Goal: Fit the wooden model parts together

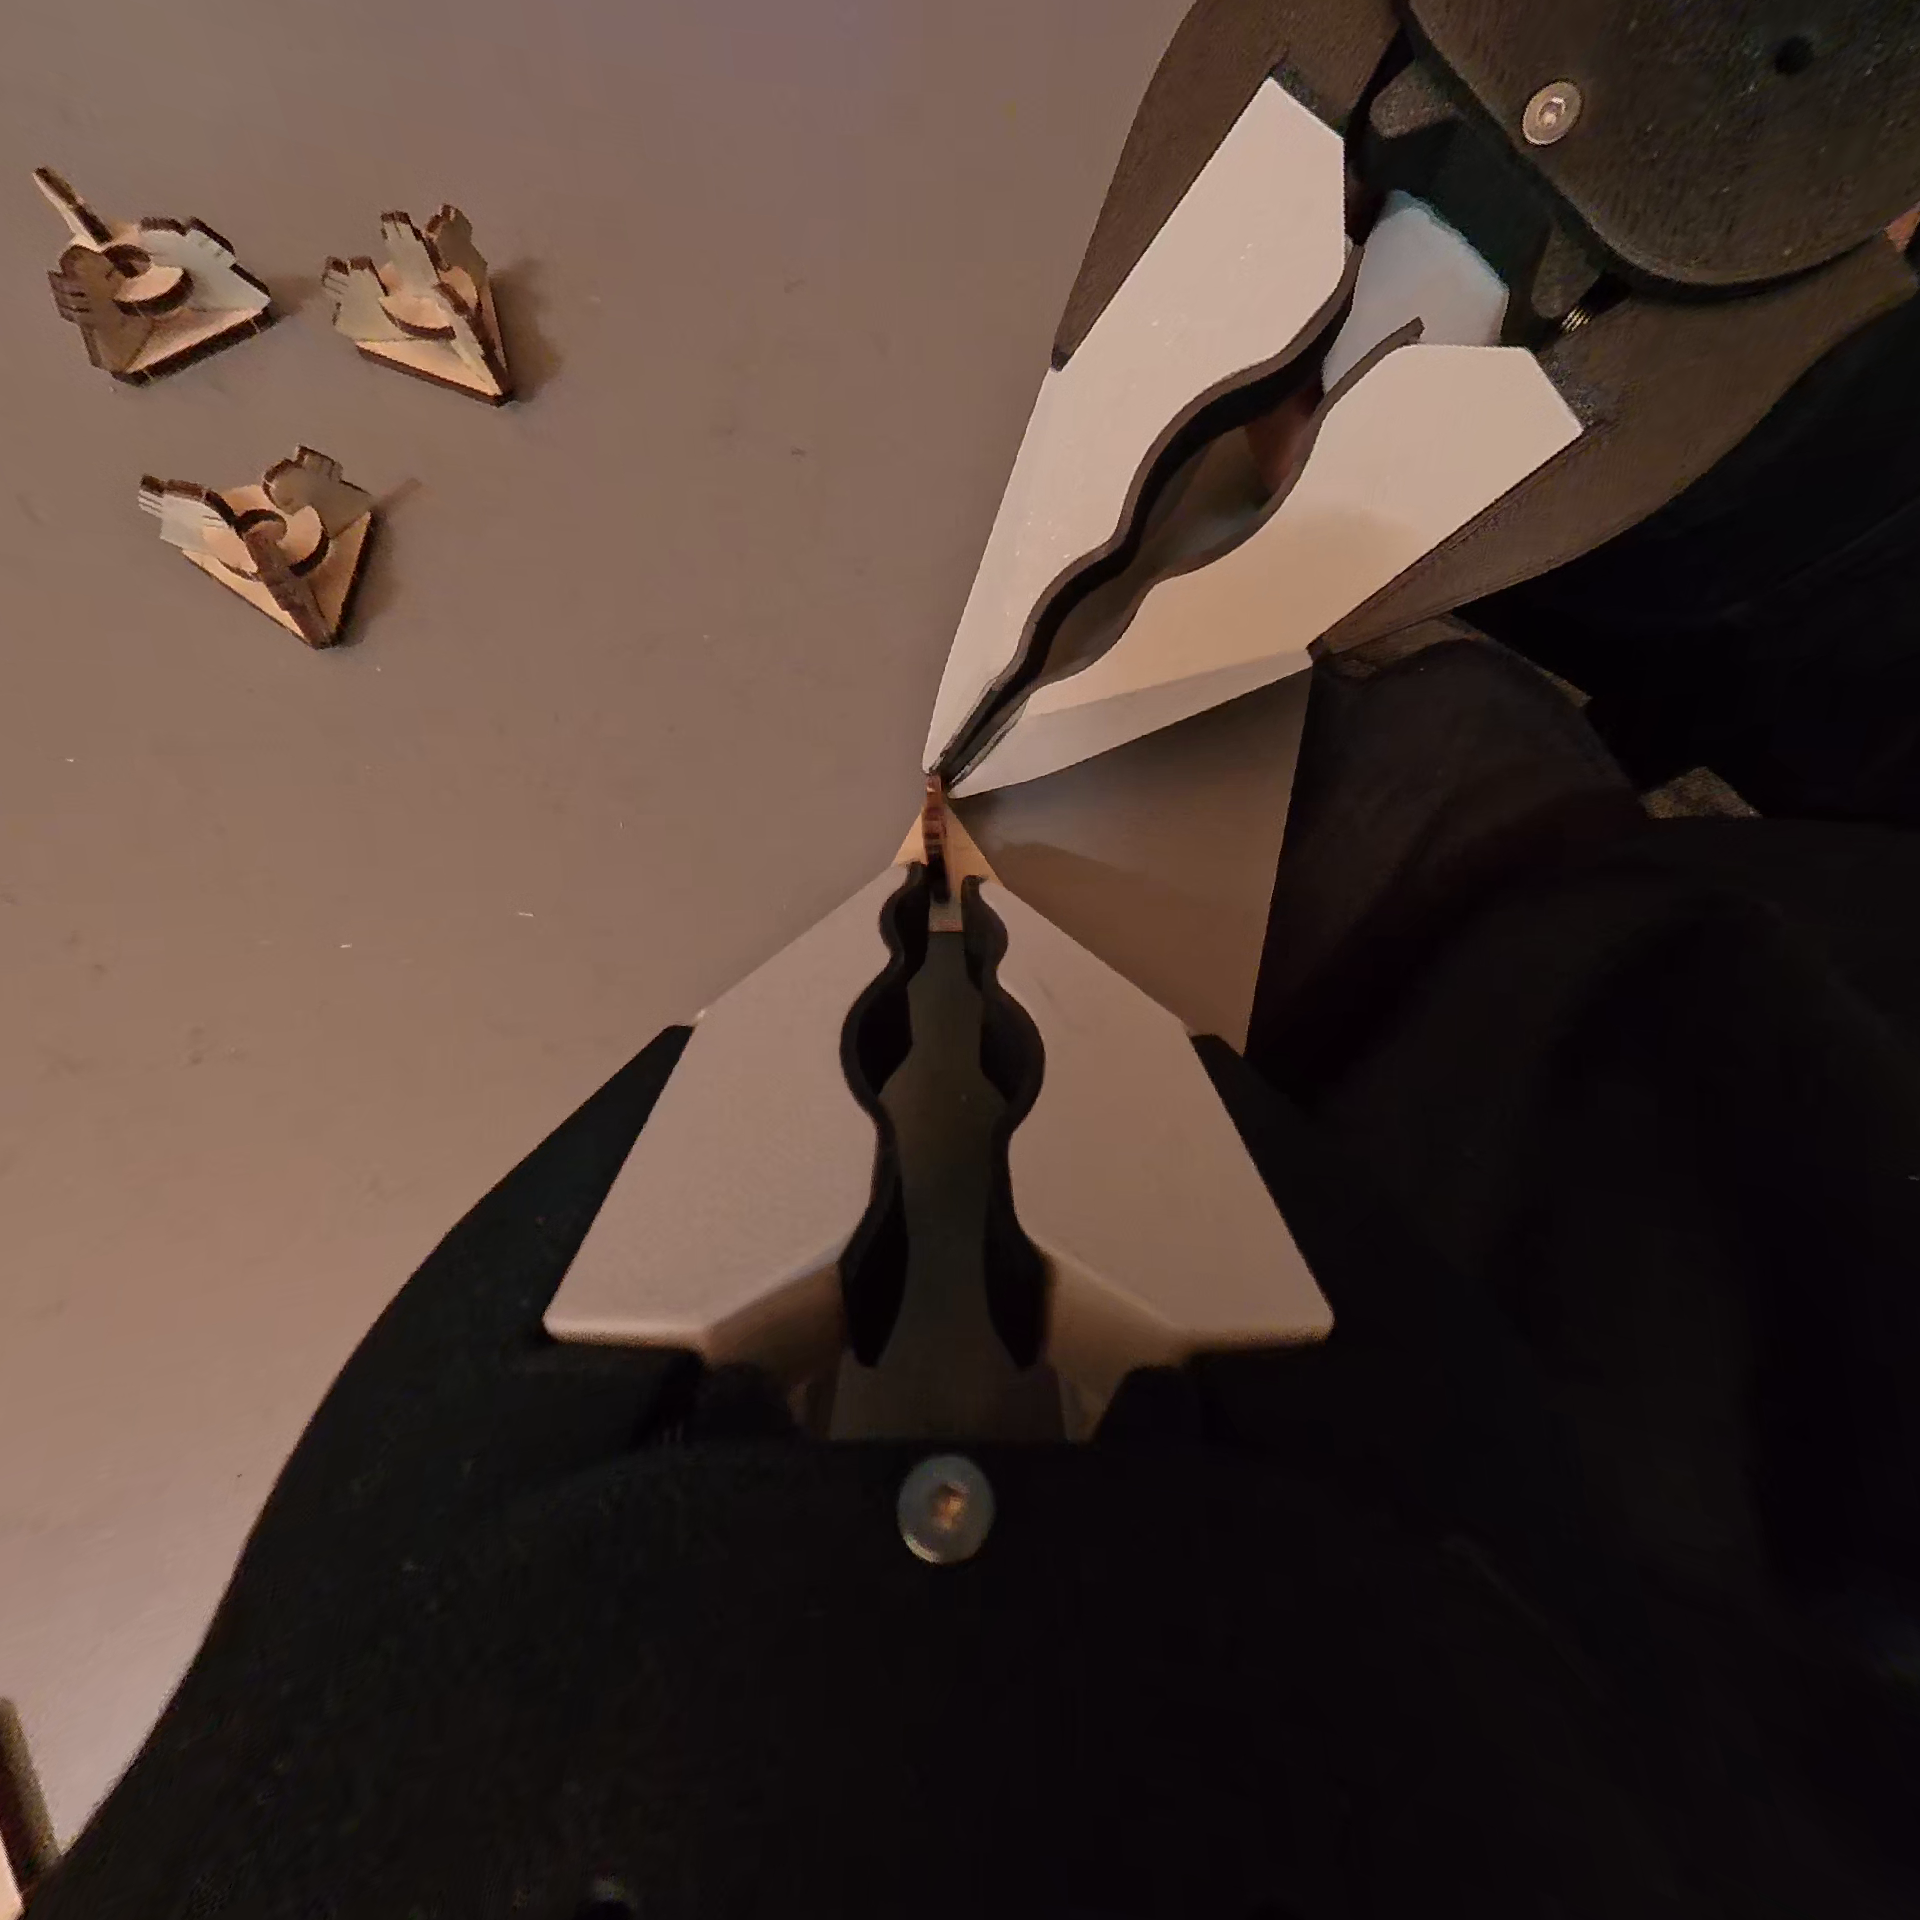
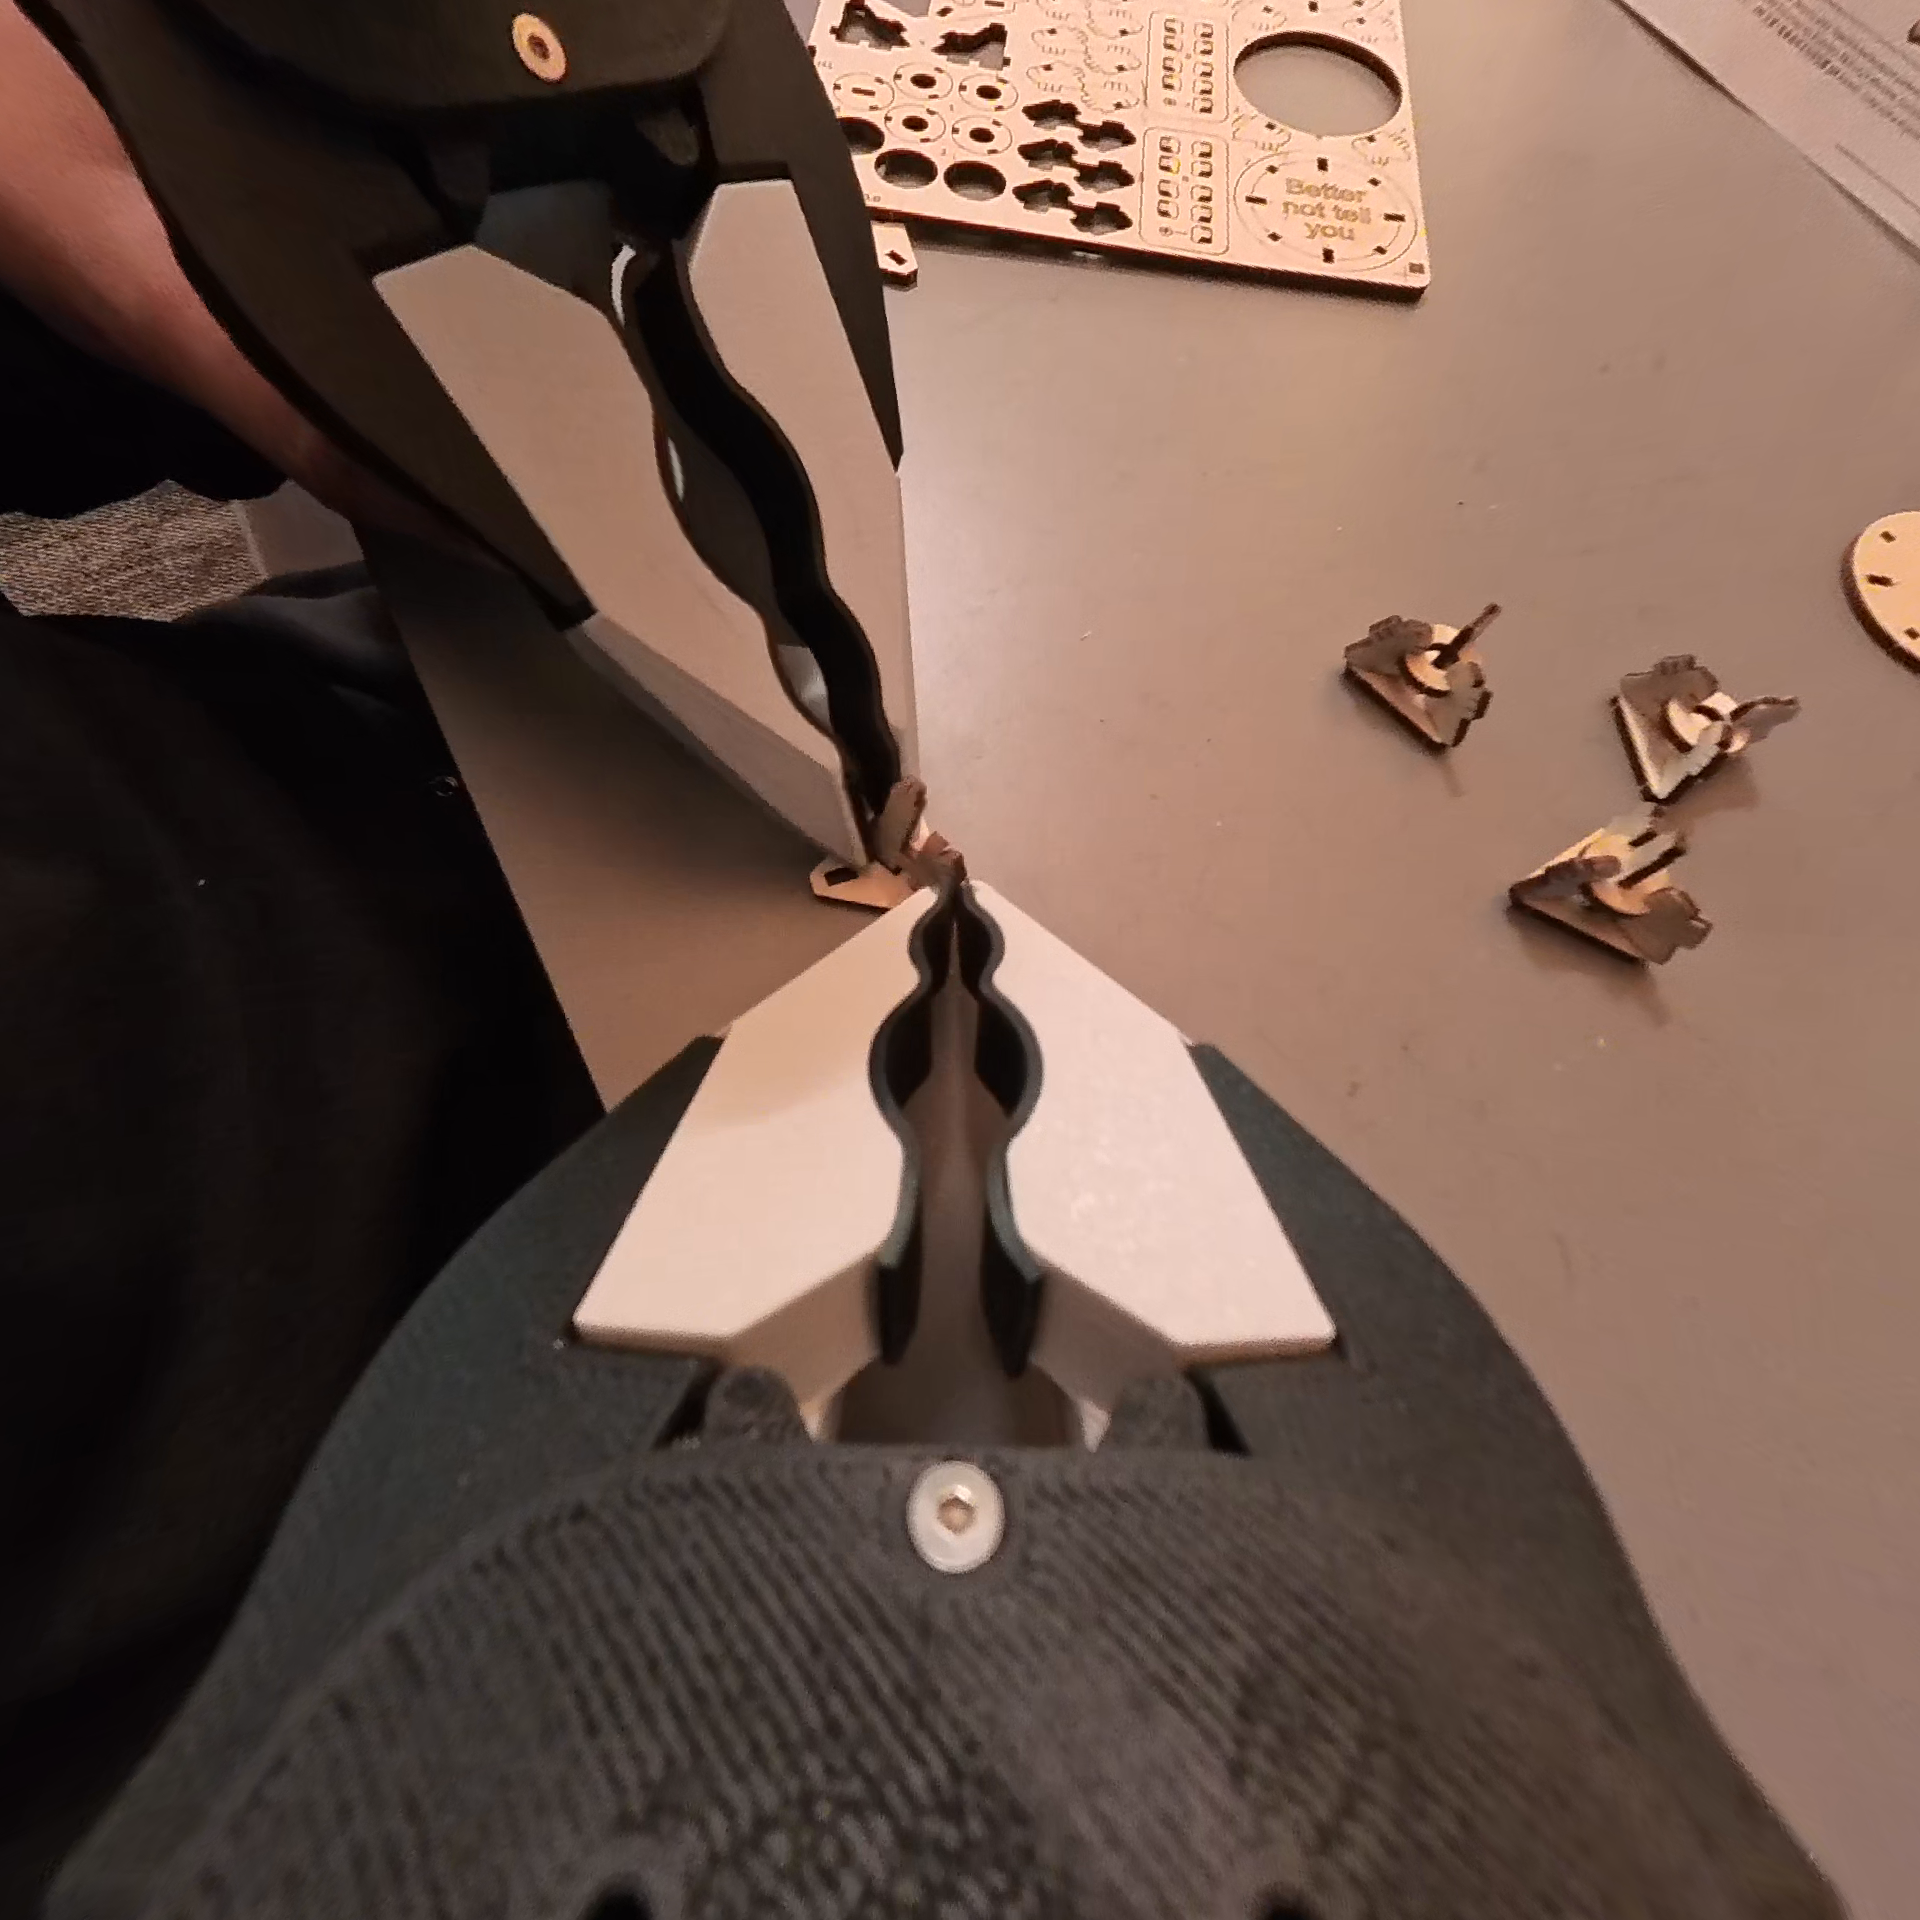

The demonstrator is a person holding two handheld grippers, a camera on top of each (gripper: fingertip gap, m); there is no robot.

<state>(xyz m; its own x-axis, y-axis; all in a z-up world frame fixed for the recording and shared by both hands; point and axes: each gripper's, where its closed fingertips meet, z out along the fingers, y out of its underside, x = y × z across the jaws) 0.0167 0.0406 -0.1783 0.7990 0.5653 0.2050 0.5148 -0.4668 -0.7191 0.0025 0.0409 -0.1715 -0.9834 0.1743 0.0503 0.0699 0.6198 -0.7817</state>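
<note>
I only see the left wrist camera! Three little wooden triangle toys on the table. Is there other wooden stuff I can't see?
Observer: Yes. A flat wooden sheet with punched-out shapes lies at the far side of the table.
Operator: Anything round?
Observer: A wooden disc sits at the right edge, only partly in view.
Operator: What's under my gripper's tip?
Observer: The left gripper is pinching an upright wooden piece standing on a flat triangular base.
</note>
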